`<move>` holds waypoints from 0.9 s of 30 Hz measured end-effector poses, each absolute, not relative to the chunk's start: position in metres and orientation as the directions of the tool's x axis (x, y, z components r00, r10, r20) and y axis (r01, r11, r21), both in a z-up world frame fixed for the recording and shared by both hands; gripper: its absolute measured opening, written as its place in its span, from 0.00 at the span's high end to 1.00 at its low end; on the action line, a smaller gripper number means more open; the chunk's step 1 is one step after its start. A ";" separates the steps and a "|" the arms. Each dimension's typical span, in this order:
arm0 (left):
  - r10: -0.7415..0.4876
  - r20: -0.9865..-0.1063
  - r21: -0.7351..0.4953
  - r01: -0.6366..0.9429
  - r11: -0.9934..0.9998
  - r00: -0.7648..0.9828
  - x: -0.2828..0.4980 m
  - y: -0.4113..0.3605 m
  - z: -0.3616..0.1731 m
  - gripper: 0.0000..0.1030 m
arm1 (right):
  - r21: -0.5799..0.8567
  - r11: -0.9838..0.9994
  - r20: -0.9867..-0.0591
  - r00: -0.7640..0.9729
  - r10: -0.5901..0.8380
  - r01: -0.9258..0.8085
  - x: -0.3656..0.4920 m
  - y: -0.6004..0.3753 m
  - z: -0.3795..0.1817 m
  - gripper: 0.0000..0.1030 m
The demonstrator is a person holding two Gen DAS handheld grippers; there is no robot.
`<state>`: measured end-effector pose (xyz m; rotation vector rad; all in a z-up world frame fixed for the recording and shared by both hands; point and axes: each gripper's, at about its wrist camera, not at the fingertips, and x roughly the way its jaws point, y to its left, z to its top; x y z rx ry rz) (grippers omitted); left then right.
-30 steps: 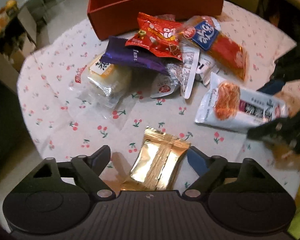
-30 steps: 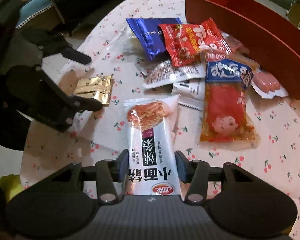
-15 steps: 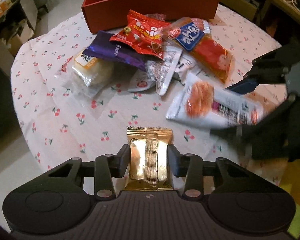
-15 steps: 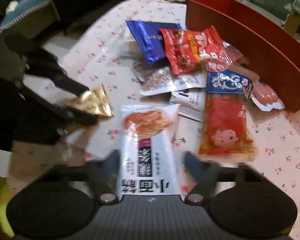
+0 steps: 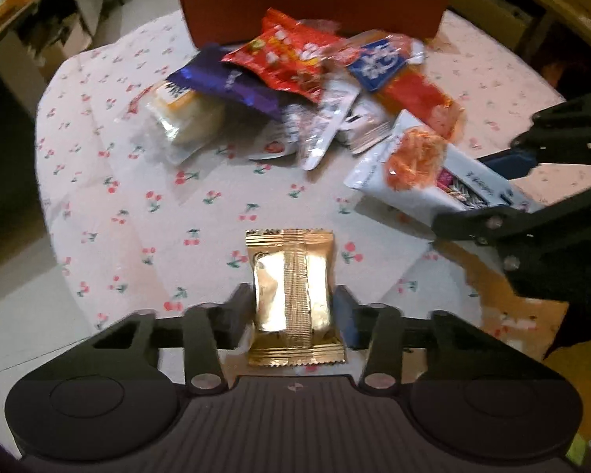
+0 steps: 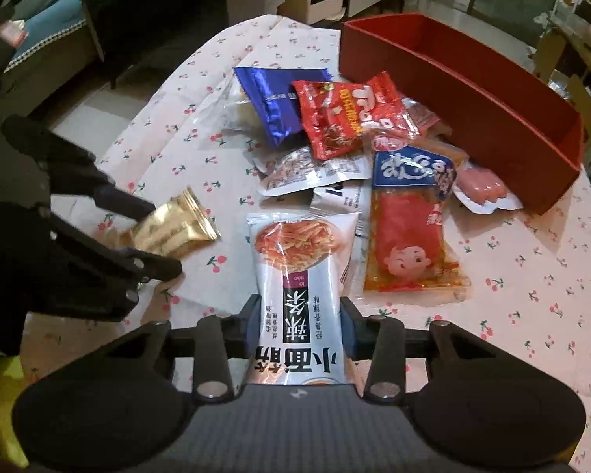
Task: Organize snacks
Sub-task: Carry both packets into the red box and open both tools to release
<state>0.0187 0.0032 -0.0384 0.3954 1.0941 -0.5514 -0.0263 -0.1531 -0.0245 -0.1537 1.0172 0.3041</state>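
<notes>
the left gripper (image 5: 293,311) is clamped on the small crinkly gold foil packet (image 5: 293,295) near the table's (image 5: 98,181) front edge, and the right gripper (image 6: 297,329) pinches the long glossy white noodle pouch (image 6: 299,276) beside it. both wrappers look slick and puffy, so either could slide out on the way to the rigid red box (image 6: 492,90) at the far edge, or drag the loose pile of packets

A cherry-print cloth covers the desk (image 5: 110,197); red box (image 5: 311,4) at twelve o'clock, snack packets (image 5: 295,90) heaped just before it.
</notes>
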 end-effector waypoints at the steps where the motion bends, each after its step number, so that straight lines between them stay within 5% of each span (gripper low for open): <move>1: -0.229 -0.905 0.032 0.594 0.804 0.358 0.016 0.004 -0.039 0.53 | 0.011 0.948 -0.853 0.491 0.176 -0.319 -0.026 -0.153 -0.024 0.59; 27: -0.346 -0.815 -0.025 0.569 0.822 0.464 0.081 -0.064 0.012 0.53 | 0.060 0.993 -0.755 0.646 0.113 -0.104 0.026 -0.214 0.023 0.60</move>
